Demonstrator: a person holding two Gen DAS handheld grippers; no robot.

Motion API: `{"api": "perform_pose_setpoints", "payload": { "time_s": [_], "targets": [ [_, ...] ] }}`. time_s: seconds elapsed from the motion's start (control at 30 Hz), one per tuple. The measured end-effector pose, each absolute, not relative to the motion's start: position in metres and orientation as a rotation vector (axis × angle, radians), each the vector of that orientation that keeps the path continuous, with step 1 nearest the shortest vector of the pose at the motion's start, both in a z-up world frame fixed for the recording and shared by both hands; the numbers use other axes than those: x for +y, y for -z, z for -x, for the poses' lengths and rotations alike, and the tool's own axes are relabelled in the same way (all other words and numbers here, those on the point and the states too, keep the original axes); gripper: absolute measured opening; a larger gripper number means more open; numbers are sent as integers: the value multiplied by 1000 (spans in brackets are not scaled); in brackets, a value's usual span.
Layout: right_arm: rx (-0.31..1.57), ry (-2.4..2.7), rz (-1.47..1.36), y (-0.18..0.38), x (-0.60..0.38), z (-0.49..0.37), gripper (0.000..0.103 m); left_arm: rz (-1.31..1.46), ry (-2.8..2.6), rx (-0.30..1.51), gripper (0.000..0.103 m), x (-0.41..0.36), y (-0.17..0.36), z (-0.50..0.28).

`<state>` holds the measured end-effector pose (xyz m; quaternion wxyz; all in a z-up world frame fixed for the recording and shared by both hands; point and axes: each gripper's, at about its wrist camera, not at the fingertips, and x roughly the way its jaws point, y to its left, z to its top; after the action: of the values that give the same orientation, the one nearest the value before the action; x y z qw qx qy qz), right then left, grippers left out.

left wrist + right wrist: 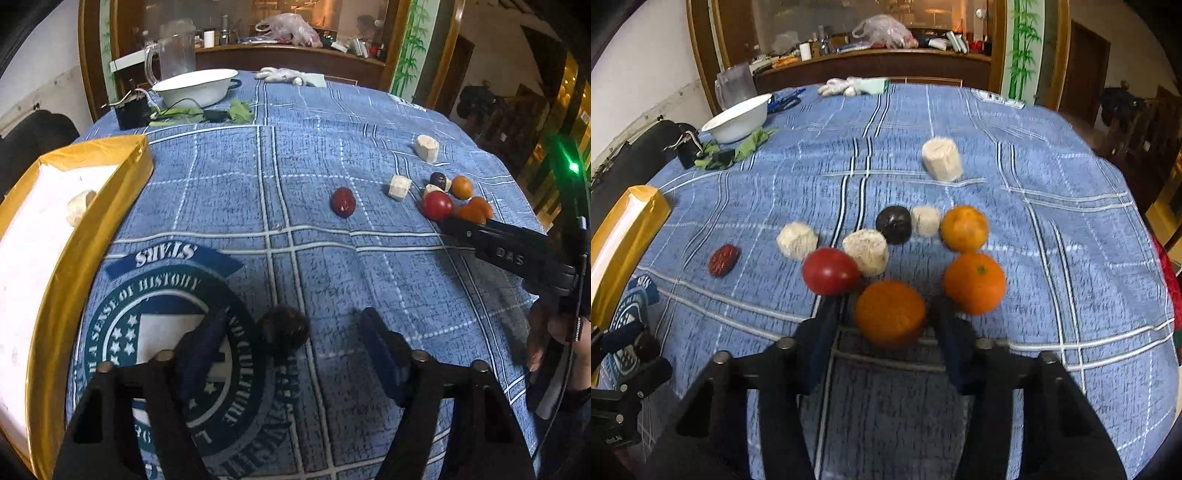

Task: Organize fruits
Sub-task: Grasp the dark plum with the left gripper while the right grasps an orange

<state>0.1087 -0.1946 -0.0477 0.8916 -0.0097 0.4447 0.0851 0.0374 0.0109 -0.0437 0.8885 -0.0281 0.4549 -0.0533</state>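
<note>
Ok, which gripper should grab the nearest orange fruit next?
Right. The right gripper is open with the orange fruit already between its fingers; the left gripper is far off, around a dark fruit.

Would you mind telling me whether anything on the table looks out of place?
Among the fruit, crumpled green leaves lie loose on the cloth beside the white bowl, tangled with a black cable. Nothing looks spilled or damaged.

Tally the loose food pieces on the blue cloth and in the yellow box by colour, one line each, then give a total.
Orange fruits: 3
Red: 2, a tomato and a wrinkled date
Dark round fruits: 2
White chunks on the cloth: 4
White chunk in the yellow box: 1
Total: 12
</note>
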Motion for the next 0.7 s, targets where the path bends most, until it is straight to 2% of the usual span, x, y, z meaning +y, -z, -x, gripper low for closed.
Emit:
{"api": "perform_pose_setpoints", "payload": {
  "time_s": [0.03, 0.07, 0.1, 0.17, 0.7],
  "targets": [
    [923, -177, 18, 48, -194, -110, 36, 48, 105, 944, 60, 10, 43, -38],
    [923, -180, 13, 47, -195, -111, 36, 33, 86, 942, 46, 10, 43, -39],
    [922, -184, 5, 47, -196, -110, 36, 24, 74, 941, 40, 10, 43, -40],
    [919, -190, -13, 47, -199, -109, 36, 23, 69, 937, 21, 14, 42, -40],
    [839, -202, -51, 20, -200, -51, 36, 73, 154, 893, 19, 28, 33, -8]
  ]
}}
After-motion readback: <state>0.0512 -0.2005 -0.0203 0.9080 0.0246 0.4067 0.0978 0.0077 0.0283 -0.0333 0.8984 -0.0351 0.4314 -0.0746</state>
